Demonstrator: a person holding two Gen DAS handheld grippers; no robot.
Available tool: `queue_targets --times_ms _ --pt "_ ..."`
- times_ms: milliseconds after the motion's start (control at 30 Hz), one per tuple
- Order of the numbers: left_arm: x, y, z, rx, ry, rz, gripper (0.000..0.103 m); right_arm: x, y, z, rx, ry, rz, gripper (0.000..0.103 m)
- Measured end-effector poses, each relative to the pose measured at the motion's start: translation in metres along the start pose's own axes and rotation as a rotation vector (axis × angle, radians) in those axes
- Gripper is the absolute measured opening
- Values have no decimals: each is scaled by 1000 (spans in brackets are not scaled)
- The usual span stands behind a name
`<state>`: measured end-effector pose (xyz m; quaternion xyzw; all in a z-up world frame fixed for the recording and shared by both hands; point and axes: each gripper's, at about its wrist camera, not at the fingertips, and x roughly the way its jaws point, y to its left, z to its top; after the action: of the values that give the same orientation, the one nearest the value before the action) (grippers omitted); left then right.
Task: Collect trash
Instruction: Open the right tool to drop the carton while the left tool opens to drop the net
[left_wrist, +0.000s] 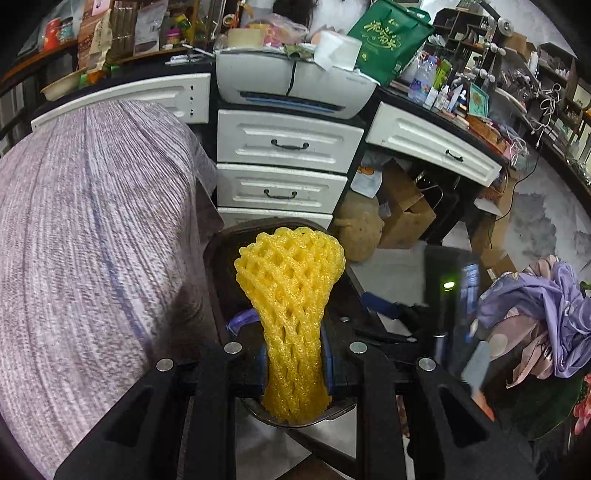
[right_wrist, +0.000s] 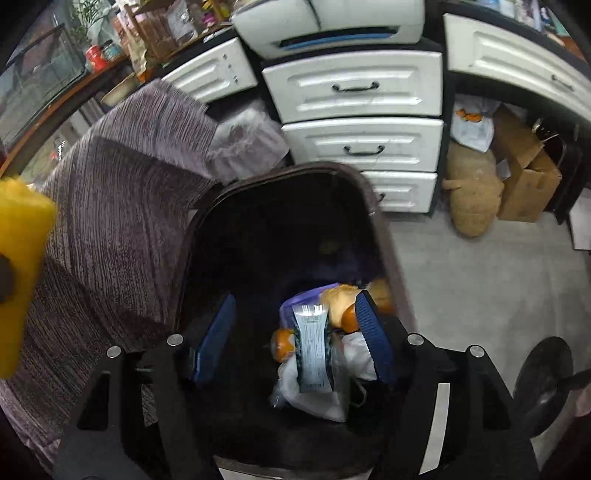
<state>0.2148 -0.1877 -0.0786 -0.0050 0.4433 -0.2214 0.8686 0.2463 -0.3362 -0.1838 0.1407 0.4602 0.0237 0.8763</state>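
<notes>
My left gripper (left_wrist: 294, 363) is shut on a yellow foam fruit net (left_wrist: 291, 291) and holds it upright above the dark trash bin (left_wrist: 214, 258). In the right wrist view the net shows as a yellow blur at the far left (right_wrist: 22, 266). My right gripper (right_wrist: 295, 332) is open and empty, hovering over the mouth of the trash bin (right_wrist: 207, 221). Inside the bin lie a printed wrapper (right_wrist: 314, 350), orange peels (right_wrist: 343, 306) and a white plastic bag (right_wrist: 321, 398).
A purple-grey covered seat (left_wrist: 85, 240) stands left of the bin. White drawers (right_wrist: 358, 92) and a printer (left_wrist: 291, 85) stand behind it. Cardboard boxes (right_wrist: 524, 177) and a burlap sack (right_wrist: 472, 192) sit under the desk at right. A fan base (right_wrist: 543, 384) stands on the floor.
</notes>
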Motion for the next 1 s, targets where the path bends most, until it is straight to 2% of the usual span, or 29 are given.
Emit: queue_targets --times_ms 367,467,667,767,833,900,1000 --pt "42 -7 -4 5 101 14 21 -80 -36 -6 26 -190 -116 77" --pt "51 -12 -5 29 121 27 21 -95 -47 -9 48 -218 -108 82" --pt "67 -17 -5 56 148 49 24 -112 -53 -9 56 -261 -120 82" --pt "74 -18 -4 71 175 37 36 -119 -49 -8 54 -272 -103 82" --pt "77 -18 -3 83 170 54 63 -124 -46 -7 54 -284 -90 84" --pt "74 -18 -2 93 150 61 78 -129 -43 -6 53 -298 -82 86" --pt "64 -20 -2 123 115 88 89 -137 -38 -5 44 -314 -81 89"
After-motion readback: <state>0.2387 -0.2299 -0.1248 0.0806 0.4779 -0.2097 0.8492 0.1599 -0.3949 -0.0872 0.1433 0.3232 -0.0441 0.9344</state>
